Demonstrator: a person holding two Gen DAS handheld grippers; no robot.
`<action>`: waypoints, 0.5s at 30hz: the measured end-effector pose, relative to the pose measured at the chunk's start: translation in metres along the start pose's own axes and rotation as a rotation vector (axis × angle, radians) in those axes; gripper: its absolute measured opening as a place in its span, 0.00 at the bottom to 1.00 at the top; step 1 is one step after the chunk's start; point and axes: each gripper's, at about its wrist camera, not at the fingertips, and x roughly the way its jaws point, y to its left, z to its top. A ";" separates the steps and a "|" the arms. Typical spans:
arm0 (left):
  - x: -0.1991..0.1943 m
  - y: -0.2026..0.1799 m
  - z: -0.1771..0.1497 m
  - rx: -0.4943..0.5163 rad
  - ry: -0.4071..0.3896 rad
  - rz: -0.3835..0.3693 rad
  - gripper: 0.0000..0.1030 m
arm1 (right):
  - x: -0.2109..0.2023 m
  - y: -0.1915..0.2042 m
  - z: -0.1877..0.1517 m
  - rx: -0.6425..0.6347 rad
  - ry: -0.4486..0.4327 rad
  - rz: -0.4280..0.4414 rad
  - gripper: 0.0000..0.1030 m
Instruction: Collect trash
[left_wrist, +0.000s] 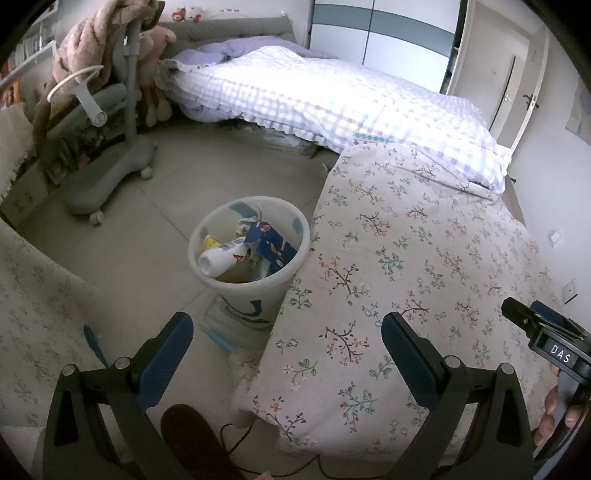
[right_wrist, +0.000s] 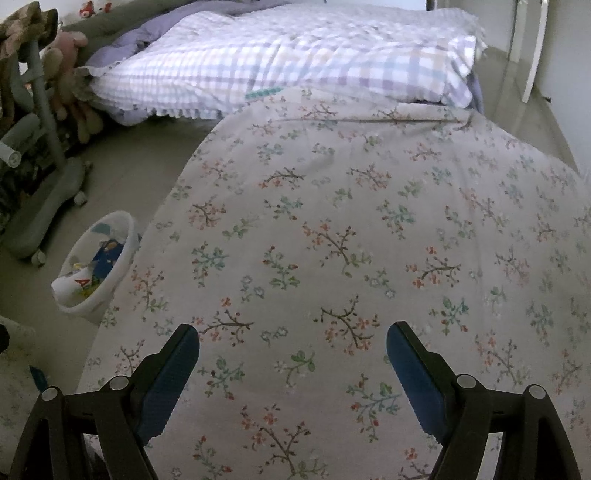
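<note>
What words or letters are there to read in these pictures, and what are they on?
"DAS": white letters on the black body of the right gripper, seen in the left wrist view.
Blue box in the bin: print too small to read.
White bottle in the bin: red mark on its label, blurred, unreadable.
Nothing else carries readable text.

Both views high, forward-down; share bin (left_wrist: 248, 242), bedspread (right_wrist: 369, 221).

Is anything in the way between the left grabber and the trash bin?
Nothing visible is. The left gripper hangs open above bare floor, and the trash bin stands straight ahead. The flowered cloth only touches the bin's right side.
</note>
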 end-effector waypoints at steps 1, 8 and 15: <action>0.000 0.000 0.000 -0.001 -0.002 0.001 1.00 | 0.000 0.000 0.000 0.000 -0.001 -0.001 0.84; -0.002 0.003 0.003 -0.006 -0.009 0.000 1.00 | -0.003 0.001 0.001 0.005 -0.015 0.003 0.84; -0.003 0.001 0.002 -0.003 -0.011 0.003 1.00 | -0.001 0.002 0.002 0.006 -0.009 0.004 0.84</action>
